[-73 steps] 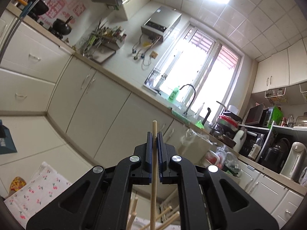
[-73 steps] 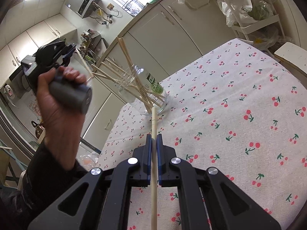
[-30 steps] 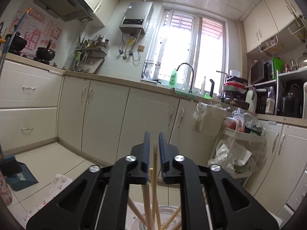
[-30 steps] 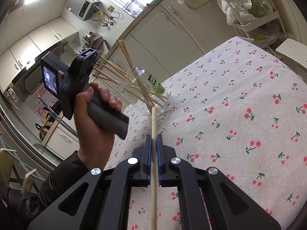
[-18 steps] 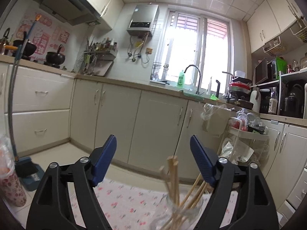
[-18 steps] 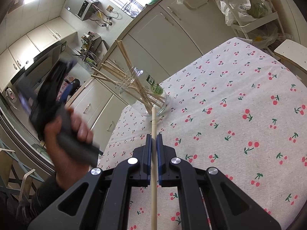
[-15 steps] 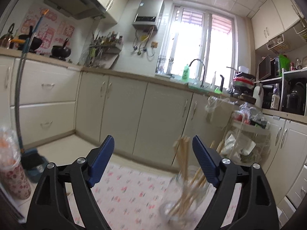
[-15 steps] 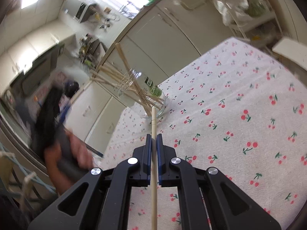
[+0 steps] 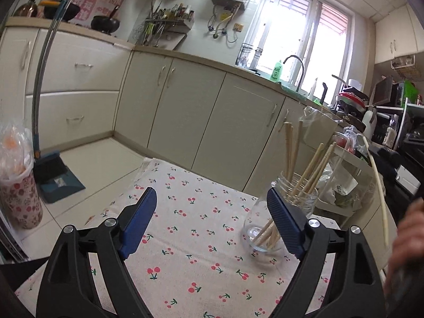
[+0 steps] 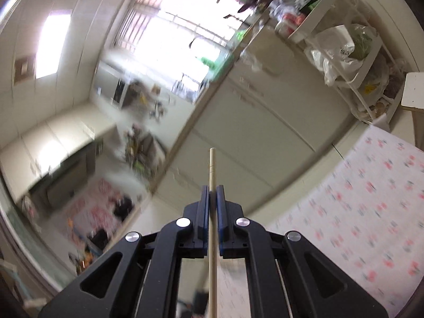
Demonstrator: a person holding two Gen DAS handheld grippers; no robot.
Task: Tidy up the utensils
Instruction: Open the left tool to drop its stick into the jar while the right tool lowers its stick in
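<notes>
A clear glass jar (image 9: 286, 214) stands on the cherry-print tablecloth (image 9: 196, 228) and holds several wooden chopsticks (image 9: 291, 153). My left gripper (image 9: 212, 212) is open and empty, low over the cloth, with the jar just beyond its right finger. My right gripper (image 10: 211, 201) is shut on one wooden chopstick (image 10: 212, 169) that sticks out ahead of the jaws. It is tilted up toward the cabinets and the view is blurred. That chopstick (image 9: 377, 185) and the hand holding the right gripper show at the right edge of the left wrist view.
Cream kitchen cabinets (image 9: 212, 111) run behind the table. A dustpan and broom (image 9: 53, 175) and a lined bin (image 9: 18, 185) stand on the floor at left. A white rack with bags (image 10: 344, 42) stands at right. The table's far edge (image 9: 185, 167) is near the jar.
My left gripper let its chopstick go into the jar, opened, drew back and dropped low. My right gripper has just swung upward with its chopstick, away from the jar.
</notes>
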